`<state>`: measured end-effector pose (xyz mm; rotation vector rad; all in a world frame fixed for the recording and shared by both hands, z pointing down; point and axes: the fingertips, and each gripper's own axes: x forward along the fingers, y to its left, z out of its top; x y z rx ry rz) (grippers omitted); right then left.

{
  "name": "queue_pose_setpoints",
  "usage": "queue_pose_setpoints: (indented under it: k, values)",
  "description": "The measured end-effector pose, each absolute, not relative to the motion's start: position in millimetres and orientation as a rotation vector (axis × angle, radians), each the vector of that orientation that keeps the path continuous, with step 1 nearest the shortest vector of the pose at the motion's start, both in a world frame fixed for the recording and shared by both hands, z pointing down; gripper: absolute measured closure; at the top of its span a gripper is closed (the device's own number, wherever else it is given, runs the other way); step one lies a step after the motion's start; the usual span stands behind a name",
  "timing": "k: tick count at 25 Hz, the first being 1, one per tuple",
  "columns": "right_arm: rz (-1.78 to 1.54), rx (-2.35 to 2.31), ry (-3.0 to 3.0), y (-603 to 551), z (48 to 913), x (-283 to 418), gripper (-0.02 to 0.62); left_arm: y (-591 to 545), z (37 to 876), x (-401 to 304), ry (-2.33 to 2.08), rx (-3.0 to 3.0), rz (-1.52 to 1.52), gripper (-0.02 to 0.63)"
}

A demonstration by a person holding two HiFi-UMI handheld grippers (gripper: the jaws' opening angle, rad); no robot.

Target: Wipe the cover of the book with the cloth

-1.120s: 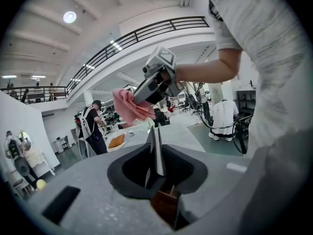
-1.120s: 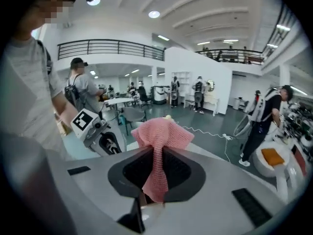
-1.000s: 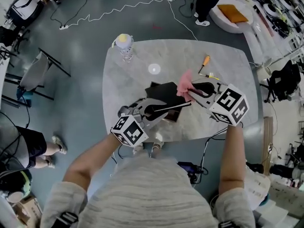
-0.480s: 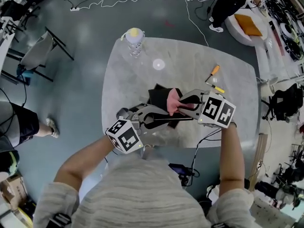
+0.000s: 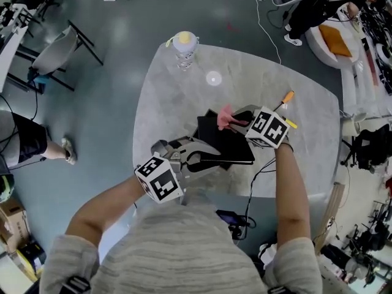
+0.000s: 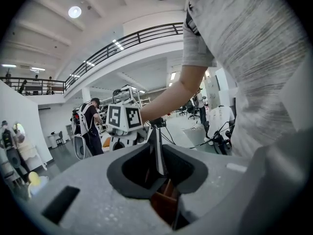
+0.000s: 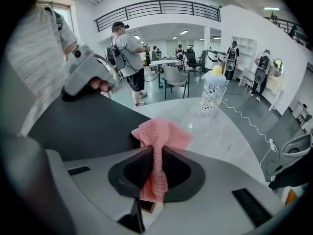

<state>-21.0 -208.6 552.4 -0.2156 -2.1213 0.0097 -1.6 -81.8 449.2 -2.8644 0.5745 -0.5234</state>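
Left gripper clamps flat black book near grey marble table's near edge. Right gripper pinches pink knitted cloth above cover. Risk: narrow pinch slips under wiping pressure, cloth pulls free.

Right gripper jaws pinched on pink cloth; bunched free end at black book edge, possibly touching. Bottle upright on marble table beyond.

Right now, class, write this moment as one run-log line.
left gripper: shut on black book near edge | right gripper: shut on pink cloth | pink cloth: over book's far edge | touching book: cannot tell
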Motion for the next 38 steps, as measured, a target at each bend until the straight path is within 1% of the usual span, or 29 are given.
queue_pose_setpoints:
  k: [5,8,13,21,25,29,38]
  values:
    - [-0.020,-0.132,-2.076,-236,583,-29,0.546,-82,448,-1,0.574,-2.864,-0.525,0.529]
    - [-0.038,-0.117,-2.062,-236,583,-30,0.546,-82,445,-1,0.571,-2.865,-0.523,0.529]
    - [-0.054,-0.209,-2.073,-206,550,-29,0.546,-82,445,-1,0.570,-2.862,-0.520,0.529]
    - [-0.068,-0.405,-2.080,-135,471,-16,0.546,-80,448,-2,0.559,-2.859,-0.519,0.529]
    - [-0.055,-0.449,-2.067,-120,452,-7,0.546,-78,449,-1,0.555,-2.853,-0.529,0.529]
    - [-0.011,-0.453,-2.098,-121,459,-10,0.546,-77,450,1,0.557,-2.850,-0.537,0.529]
    - [-0.014,-0.452,-2.106,-150,509,-40,0.546,-75,452,2,0.556,-2.849,-0.565,0.529]
